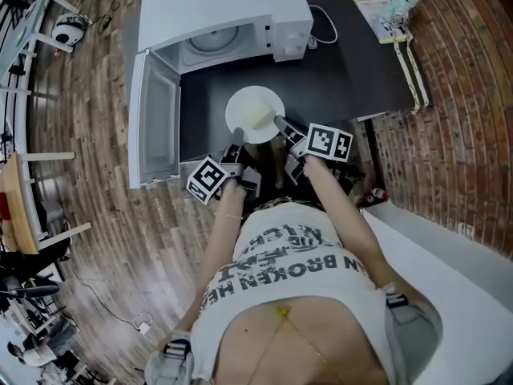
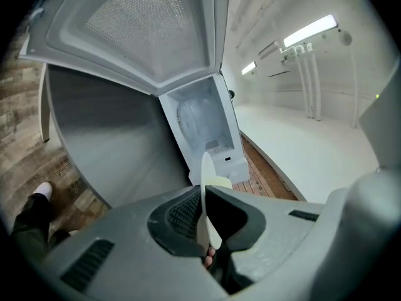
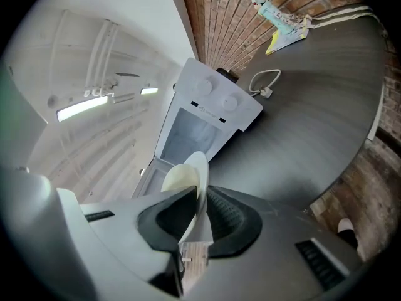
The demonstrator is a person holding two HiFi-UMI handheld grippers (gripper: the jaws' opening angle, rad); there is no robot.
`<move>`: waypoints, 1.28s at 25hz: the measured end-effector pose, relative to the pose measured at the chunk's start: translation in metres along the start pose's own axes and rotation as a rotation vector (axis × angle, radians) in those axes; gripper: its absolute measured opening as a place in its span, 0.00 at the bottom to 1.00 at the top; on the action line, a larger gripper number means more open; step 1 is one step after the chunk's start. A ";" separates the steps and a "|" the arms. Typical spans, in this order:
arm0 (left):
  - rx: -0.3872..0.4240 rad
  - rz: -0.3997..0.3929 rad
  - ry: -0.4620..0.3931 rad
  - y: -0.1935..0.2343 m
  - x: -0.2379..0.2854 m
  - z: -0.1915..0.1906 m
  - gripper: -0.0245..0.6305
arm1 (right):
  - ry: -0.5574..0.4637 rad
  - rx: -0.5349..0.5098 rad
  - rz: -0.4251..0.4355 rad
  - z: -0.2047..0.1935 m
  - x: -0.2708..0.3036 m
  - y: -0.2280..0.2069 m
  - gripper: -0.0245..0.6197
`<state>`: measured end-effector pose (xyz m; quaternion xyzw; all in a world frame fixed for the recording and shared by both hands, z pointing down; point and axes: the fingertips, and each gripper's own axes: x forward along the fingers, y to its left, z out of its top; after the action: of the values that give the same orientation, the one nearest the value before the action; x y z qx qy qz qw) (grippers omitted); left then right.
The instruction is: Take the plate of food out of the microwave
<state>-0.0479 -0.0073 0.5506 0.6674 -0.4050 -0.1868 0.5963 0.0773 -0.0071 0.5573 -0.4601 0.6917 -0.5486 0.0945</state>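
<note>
A white plate (image 1: 255,115) with pale food on it hangs over the dark table (image 1: 361,70), in front of the open white microwave (image 1: 228,14). My left gripper (image 1: 233,146) is shut on the plate's near left rim, and my right gripper (image 1: 282,123) is shut on its near right rim. In the left gripper view the plate (image 2: 206,196) shows edge-on between the dark pads, with the microwave (image 2: 203,127) beyond. The right gripper view has the plate's rim (image 3: 199,187) pinched between the pads too, and the microwave (image 3: 203,124) stands behind it.
The microwave door (image 1: 156,119) swings open to the left, over the table's left edge. A power cable (image 1: 325,22) lies right of the microwave. Papers and a small packet (image 1: 385,10) sit at the table's far right corner by the brick wall. Wooden floor surrounds the table.
</note>
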 end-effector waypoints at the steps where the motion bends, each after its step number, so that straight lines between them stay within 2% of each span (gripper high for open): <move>1: -0.001 0.002 -0.008 -0.002 0.000 -0.006 0.07 | 0.006 -0.002 0.003 0.001 -0.005 -0.002 0.12; 11: -0.018 0.016 -0.082 -0.015 -0.006 -0.060 0.07 | 0.075 -0.016 0.032 0.007 -0.049 -0.024 0.12; 19: -0.035 0.045 -0.138 -0.015 -0.022 -0.088 0.07 | 0.136 -0.035 0.044 -0.003 -0.069 -0.032 0.12; 24: -0.038 0.044 -0.145 -0.016 -0.026 -0.095 0.07 | 0.147 -0.038 0.049 -0.005 -0.075 -0.033 0.12; 32: -0.007 0.040 -0.129 -0.019 -0.030 -0.084 0.07 | 0.124 -0.030 0.056 -0.007 -0.070 -0.025 0.12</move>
<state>0.0019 0.0687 0.5436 0.6438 -0.4552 -0.2189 0.5748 0.1254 0.0499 0.5545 -0.4068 0.7172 -0.5627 0.0598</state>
